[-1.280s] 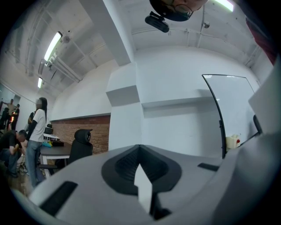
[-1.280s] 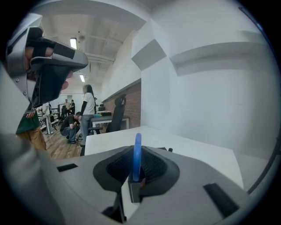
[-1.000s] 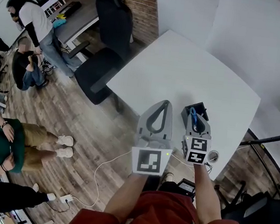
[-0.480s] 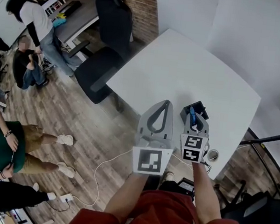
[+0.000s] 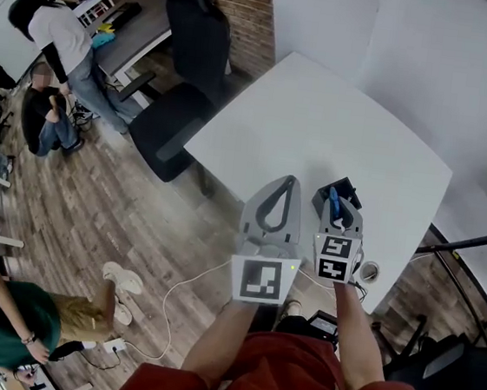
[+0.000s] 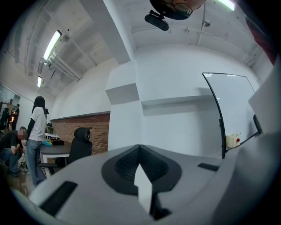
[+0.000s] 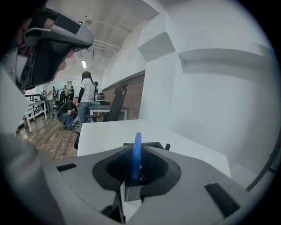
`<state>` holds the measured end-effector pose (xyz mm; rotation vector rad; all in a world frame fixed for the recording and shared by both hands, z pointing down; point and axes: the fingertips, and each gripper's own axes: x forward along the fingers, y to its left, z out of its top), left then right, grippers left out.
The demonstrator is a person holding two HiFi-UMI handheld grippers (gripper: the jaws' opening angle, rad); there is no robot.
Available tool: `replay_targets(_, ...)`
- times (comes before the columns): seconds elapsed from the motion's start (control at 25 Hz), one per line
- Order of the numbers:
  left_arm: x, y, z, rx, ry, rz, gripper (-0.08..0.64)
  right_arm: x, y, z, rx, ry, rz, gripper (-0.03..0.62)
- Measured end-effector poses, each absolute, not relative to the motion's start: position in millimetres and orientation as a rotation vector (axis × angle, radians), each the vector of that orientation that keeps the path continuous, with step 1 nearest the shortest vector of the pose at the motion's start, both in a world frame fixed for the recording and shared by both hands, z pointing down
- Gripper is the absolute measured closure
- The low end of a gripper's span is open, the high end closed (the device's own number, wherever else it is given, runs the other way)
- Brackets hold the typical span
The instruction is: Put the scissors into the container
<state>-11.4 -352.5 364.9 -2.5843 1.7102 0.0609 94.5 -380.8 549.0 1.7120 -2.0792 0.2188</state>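
**Scissors at the container's mouth, release at hand**

The right claw (image 5: 338, 208) tilts down over the black container (image 5: 349, 190), which sits near the front edge of the white table (image 5: 322, 120). The blue-handled scissors (image 7: 136, 154) stand between its jaws. Those jaws have just been opening a little. The handle loop is upright between them and the pads appear to be pinching it, though the margin is too fine to be sure.

I judge the step in hand to be the drop itself. The next move calls for spreading the jaws fully with the blades aimed inside the rim, then lifting clear without snagging the loop.

The left claw (image 6: 139, 149) is pressed together on nothing and is held level beside the right.

The head view places the container on the table and shows both claws, but only a sliver of blue. The right gripper view shows the loop in the jaws and the rim just beyond, while the blades are hidden below. The left gripper view shows neither, only a distant office chair (image 6: 81, 143).
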Motion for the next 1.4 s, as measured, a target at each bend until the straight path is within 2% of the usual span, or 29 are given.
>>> replay_targets(0.16,-12,-354,365,-2.584,1.707,0.059,0.548,92,-382,549,1.71,-2.1,0.24,0.488)
replay_targets(0.52,-9,-353,364,-2.585,1.696,0.058,0.548,92,-382,540,1.715,-2.144,0.247,0.442)
replay_targets(1.4,6,-345,350,-2.588,1.655,0.072,0.548,105,-366,450,1.83,-2.348,0.131,0.431)
